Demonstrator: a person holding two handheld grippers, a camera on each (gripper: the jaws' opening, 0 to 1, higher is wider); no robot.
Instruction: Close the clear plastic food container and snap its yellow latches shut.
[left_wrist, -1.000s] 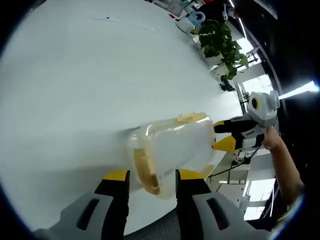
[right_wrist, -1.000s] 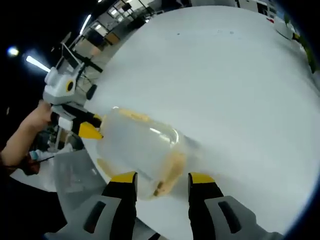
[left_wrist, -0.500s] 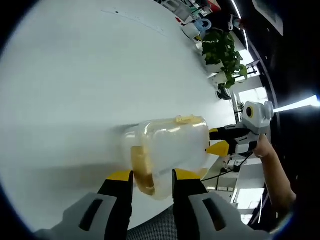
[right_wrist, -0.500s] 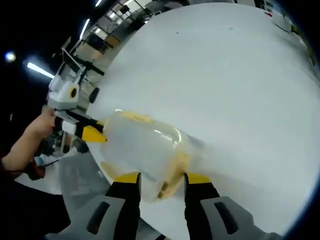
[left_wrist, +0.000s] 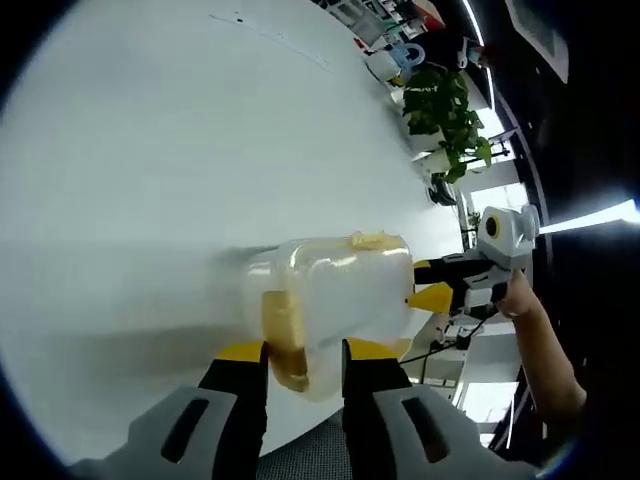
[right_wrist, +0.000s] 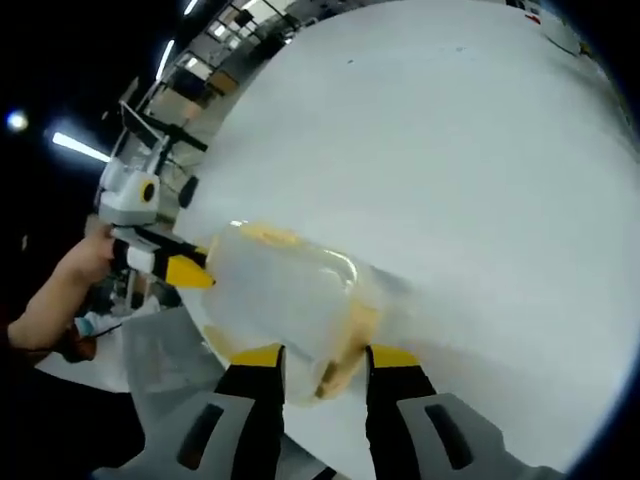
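- The left gripper (left_wrist: 293, 352) has its two yellow-tipped jaws drawn in on one end of the clear plastic food container (left_wrist: 335, 298), with that end's yellow latch (left_wrist: 283, 340) caught between them.
- The right gripper (right_wrist: 320, 354) stands the same way at the opposite end, jaws pressed against the container's (right_wrist: 285, 300) sides with a yellow latch (right_wrist: 345, 345) between them.
- In the left gripper view the right gripper (left_wrist: 432, 288) comes in from the right, its yellow tips against the container's far end, a person's hand (left_wrist: 520, 300) behind it.
- In the right gripper view the left gripper (right_wrist: 190, 268) comes in from the left, tips at the container's far end, held by a hand (right_wrist: 75, 265).
- The container lies close to the near edge of the white table (left_wrist: 150, 150), between the two grippers; whether it rests on the top or is lifted just clear of it cannot be told.
- Another yellow latch (left_wrist: 375, 240) shows along the container's upper side.
- At the table's far edge stand a green potted plant (left_wrist: 440, 100) and some small items (left_wrist: 395, 55), too small to make out.
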